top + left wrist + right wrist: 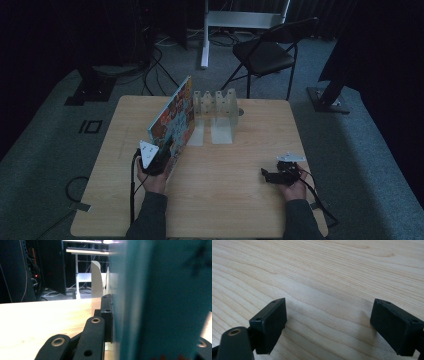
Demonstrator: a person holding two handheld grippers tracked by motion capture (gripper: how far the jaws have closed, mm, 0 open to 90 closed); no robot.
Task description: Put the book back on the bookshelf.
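A dim lab or recording studio. A bare wooden table (225,190) stands on grey carpet (45,150). At 12 o'clock stand a folding chair (265,52) and a white metal stand (235,22); black curtains hang behind. Cables (155,67) trail at 11 o'clock, beside a dark equipment rack (32,270).

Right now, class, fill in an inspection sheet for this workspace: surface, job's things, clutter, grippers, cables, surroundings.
Surface: light wooden table, bare in front of the person.
Job's things: colourful book standing on edge, tilted; white slotted rack beside its far end.
Clutter: nothing seen.
Grippers: left gripper shut on the book's near end; right gripper open over bare wood, nothing between its jaws.
Cables: a black cable trails from the left gripper; more lie on the floor behind the table.
Surroundings: dark room, grey carpet, black folding chair beyond the table.
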